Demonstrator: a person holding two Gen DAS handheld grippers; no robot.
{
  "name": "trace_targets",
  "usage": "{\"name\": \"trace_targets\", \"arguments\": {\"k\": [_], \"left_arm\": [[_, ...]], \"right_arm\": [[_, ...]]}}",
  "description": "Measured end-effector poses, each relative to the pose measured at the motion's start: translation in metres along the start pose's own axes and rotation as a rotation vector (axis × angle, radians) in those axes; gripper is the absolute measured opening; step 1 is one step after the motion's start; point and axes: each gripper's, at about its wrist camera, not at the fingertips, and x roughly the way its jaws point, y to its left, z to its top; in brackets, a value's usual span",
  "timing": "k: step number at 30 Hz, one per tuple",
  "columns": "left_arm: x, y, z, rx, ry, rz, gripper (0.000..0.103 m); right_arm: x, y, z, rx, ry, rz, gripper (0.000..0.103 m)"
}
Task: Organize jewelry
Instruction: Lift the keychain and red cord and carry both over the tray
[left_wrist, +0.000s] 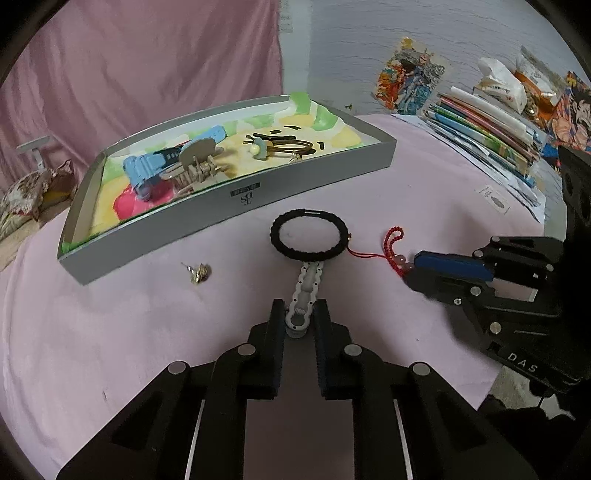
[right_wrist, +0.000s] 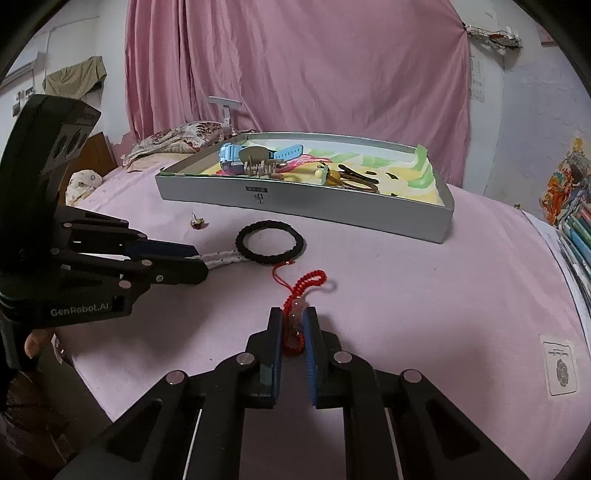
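Our left gripper (left_wrist: 300, 310) pinches the white hair clip (left_wrist: 306, 291) by its near end, while our right gripper (right_wrist: 293, 325) is closed on the beaded end of the red cord charm (right_wrist: 295, 314). Just past both lies the black hair ring (left_wrist: 309, 236), touching the clip's tip, with the charm's thin cord running up to it. To the left sits a small gold earring (left_wrist: 199, 272) on the pink cloth (left_wrist: 110, 332). Beyond stands the grey tray (left_wrist: 295, 177), holding a blue watch (left_wrist: 155, 166), a beige claw clip (left_wrist: 197, 162) and brown hair ties (left_wrist: 291, 147). Stacked books (left_wrist: 491, 125) lie far right.
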Motion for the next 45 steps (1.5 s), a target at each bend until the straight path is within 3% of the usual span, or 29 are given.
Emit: {"name": "trace_targets", "arguments": {"k": [8,21,34,39,45], "left_arm": [[-0.014,-0.003,-0.017,-0.106,-0.074,0.004,0.012],[-0.054,-0.008,-0.012,-0.185,-0.341,0.084,0.012],[-0.093,0.017,0.052,-0.197,-0.578,0.240,0.012],[-0.089,0.034,0.075,-0.203,-0.629,0.265,0.012],[-0.067,0.056,0.102,-0.197,-0.623,0.304,0.012]], "right_arm": [[-0.008,0.004,-0.004,0.020,-0.061,0.028,0.010],[-0.037,0.001,0.008,0.045,-0.242,-0.003,0.010],[-0.056,-0.011,0.089,0.042,-0.467,-0.010,0.010],[-0.042,-0.020,0.120,0.045,-0.518,-0.013,0.010],[-0.015,-0.036,0.144,0.056,-0.514,-0.036,0.010]]}}
